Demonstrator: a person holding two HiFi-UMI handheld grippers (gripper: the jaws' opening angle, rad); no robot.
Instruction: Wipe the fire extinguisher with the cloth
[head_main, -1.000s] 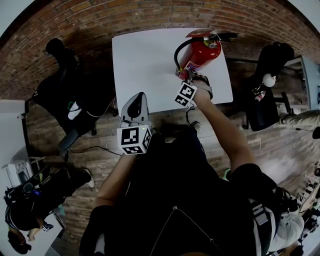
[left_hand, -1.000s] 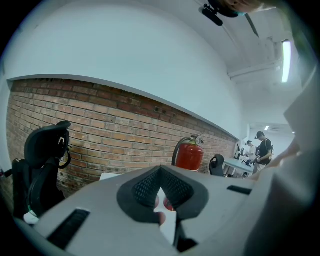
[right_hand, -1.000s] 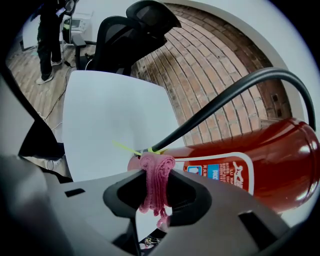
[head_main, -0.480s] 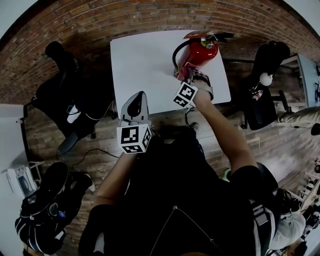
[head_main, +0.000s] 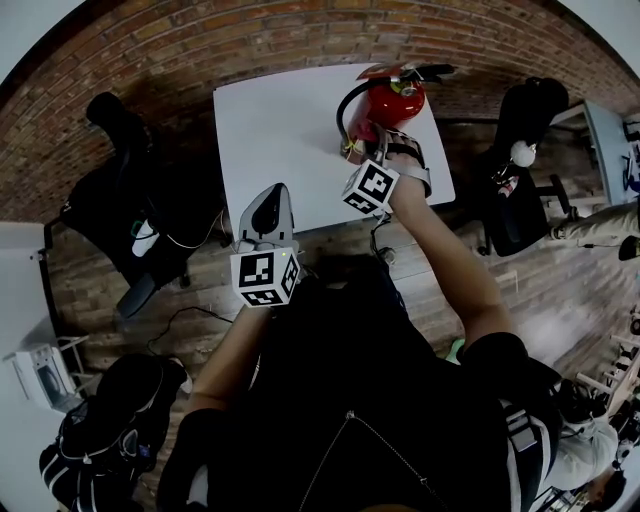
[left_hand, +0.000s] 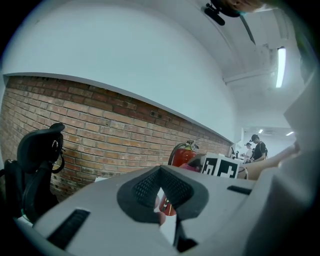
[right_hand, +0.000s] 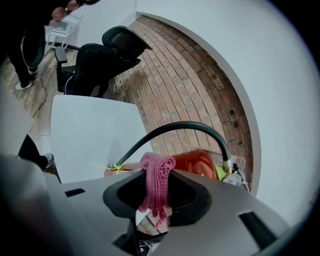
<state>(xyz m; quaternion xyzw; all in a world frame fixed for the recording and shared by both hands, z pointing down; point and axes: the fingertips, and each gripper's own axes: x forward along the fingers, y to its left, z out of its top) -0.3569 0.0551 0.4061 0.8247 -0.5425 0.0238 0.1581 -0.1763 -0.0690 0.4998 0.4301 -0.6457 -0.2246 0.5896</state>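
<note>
Head view: a person stands at the near edge of a white table (head_main: 280, 130) beside a brick wall (head_main: 200, 45), a gripper in each hand. The red fire extinguisher (head_main: 385, 105) sits by the tabletop's right edge, near its far right corner, its black hose (right_hand: 175, 130) arching over the body. The right gripper (head_main: 355, 153) reaches to the extinguisher's near side, jaws clamped on a bunched pink knitted cloth (right_hand: 156, 182) held right at the red cylinder. The left gripper (head_main: 268, 208) hangs over the tabletop's near edge, well apart from the extinguisher, its jaws closed together with nothing between them. A black office chair (head_main: 120, 170) stands off the table's left edge.
</note>
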